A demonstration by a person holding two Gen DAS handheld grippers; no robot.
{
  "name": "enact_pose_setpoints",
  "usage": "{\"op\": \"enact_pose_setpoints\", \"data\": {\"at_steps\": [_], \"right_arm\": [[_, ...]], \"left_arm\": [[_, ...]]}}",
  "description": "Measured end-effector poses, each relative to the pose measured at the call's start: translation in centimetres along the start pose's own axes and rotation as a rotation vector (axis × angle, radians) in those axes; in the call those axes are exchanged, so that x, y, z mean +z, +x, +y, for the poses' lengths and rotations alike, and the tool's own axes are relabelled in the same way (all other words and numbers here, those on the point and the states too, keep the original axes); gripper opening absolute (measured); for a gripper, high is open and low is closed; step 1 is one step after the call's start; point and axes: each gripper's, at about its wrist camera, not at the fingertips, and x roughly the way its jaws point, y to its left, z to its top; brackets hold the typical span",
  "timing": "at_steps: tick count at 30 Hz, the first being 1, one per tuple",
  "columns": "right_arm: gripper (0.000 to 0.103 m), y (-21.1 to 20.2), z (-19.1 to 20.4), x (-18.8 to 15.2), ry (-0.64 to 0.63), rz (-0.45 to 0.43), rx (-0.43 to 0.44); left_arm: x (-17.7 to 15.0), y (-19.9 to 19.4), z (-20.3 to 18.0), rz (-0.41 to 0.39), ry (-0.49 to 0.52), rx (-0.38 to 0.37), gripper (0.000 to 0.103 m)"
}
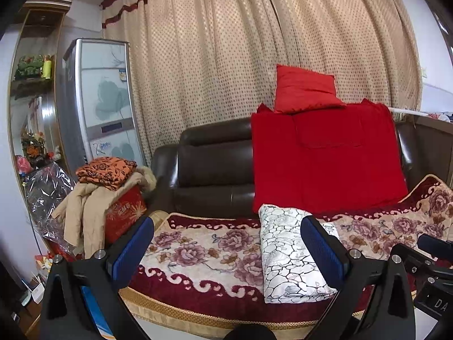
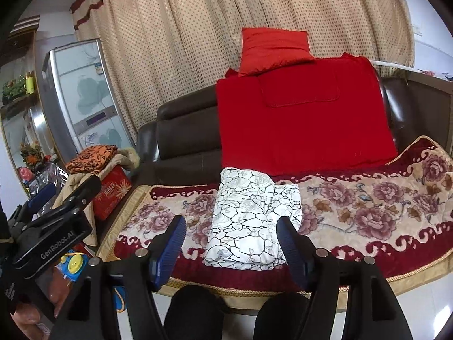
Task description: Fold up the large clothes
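Observation:
A white cloth with a black crackle print (image 1: 286,255) lies folded into a compact rectangle on the floral sofa cover (image 1: 203,252). It also shows in the right wrist view (image 2: 249,221). My left gripper (image 1: 226,243) is open and empty, held back from the sofa's front edge, with the folded cloth near its right finger. My right gripper (image 2: 230,243) is open and empty, held in front of the cloth's near edge. The left gripper's body (image 2: 53,232) shows at the left of the right wrist view.
A red blanket (image 1: 325,155) and red cushion (image 1: 305,90) drape the brown sofa back (image 1: 215,158). A red box (image 1: 124,215) with a beige coat and orange patterned cloth (image 1: 107,170) stands left of the sofa. Curtains hang behind. My knees (image 2: 192,311) are below.

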Motion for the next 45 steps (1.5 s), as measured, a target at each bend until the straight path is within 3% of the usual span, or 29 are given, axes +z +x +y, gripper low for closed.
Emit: {"op": "enact_pose_setpoints", "data": {"at_steps": [15,45], "right_arm": [[0.074,-3.4,0.7,0.4,-0.01,-0.061,-0.017],[0.077,-6.2,3.3,-0.4,-0.062,-0.117,-0.101]], "left_arm": [[0.8,-2.9,1.1,-0.058,-0.019,0.018,0.103],[0.6,-5.3,2.7,-0.07,-0.03,0.034,0.103]]}}
